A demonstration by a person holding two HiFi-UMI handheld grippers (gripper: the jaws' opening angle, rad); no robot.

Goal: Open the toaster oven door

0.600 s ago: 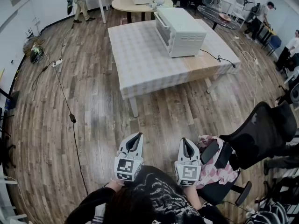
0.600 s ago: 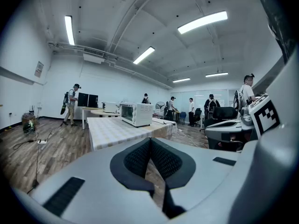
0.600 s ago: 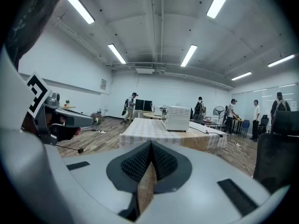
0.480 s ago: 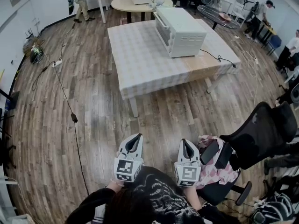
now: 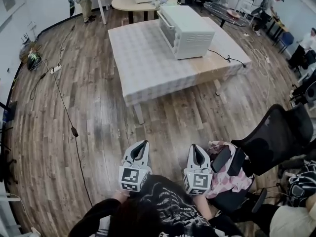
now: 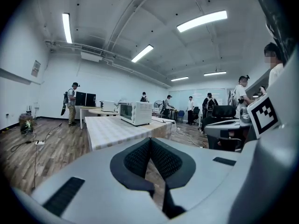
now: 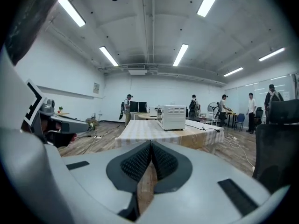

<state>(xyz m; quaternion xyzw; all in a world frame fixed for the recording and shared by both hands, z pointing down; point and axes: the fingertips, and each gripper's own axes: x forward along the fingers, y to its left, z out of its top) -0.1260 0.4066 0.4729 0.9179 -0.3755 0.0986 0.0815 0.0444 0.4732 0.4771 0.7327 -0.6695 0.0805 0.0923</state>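
Both tools are low in the head view, close to the person's body.

- Left gripper (image 5: 145, 143): jaws together, nothing between them; its own view shows the ribbed pads (image 6: 140, 157) meeting at the tip.
- Right gripper (image 5: 193, 146): likewise closed and empty.
- Toaster oven (image 5: 186, 26): white, upper centre of the frame, standing on the far half of a table (image 5: 143, 63) under a checked cloth, well apart from both grippers.
- Door (image 5: 167, 29): appears to face frame left and looks closed. The handle is too small to make out.
- Power cord (image 5: 219, 54): runs off the oven's right side across the table.
- Office chair (image 5: 274, 137): black, just beside the right gripper, lower right.

Judgement: the task has not begun, and the step in hand is the approach.

- Go round toward the table's left side so the door is met head-on rather than from the end.
- Spread one gripper's jaws before arriving.
- Take the handle squarely, then pull along the hinge's arc, slowly, since a light oven may slide on the cloth.
- Keep the free gripper ready to steady the casing.
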